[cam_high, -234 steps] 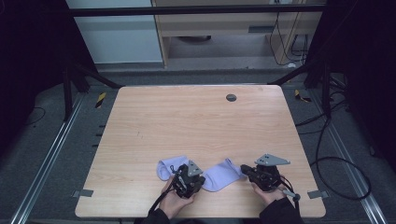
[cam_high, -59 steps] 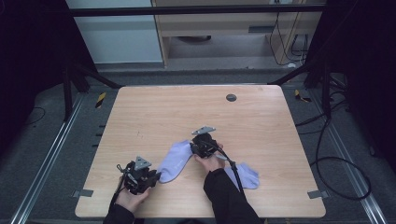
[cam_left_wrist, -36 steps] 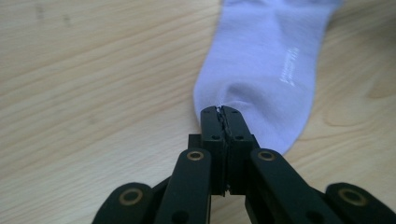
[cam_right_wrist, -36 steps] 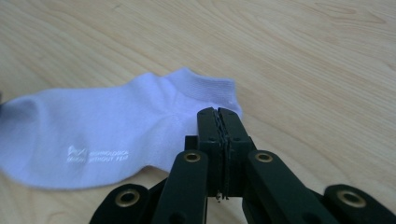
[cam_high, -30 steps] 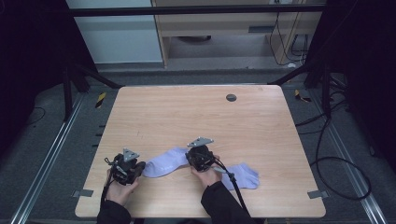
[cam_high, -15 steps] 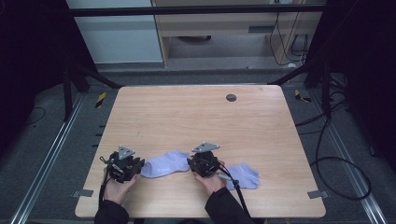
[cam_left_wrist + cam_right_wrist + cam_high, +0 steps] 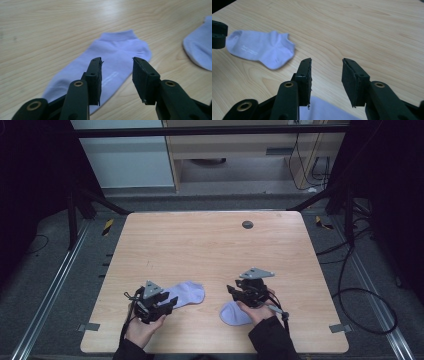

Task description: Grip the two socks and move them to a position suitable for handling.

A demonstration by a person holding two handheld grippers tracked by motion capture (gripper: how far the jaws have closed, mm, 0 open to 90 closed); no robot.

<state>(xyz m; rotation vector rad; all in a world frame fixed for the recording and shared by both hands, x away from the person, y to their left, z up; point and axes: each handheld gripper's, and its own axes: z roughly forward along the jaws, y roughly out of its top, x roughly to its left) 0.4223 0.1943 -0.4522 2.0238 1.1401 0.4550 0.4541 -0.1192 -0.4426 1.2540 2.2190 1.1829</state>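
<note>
Socks apart on wooden table, dark room around.
2 lavender ankle socks lie flat near front edge: left sock beside left gripper, right sock under right gripper. Both grippers' jaws have just been opening, nothing gripped.

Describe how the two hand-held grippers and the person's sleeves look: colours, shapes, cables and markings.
Both are black two-jaw tools. The left gripper has flat rectangular black pads on arms with brass-ringed pivot holes; the right gripper matches. From above, each carries a grey three-cornered plate on top and trails a thin black cable. The person wears dark sleeves.
</note>
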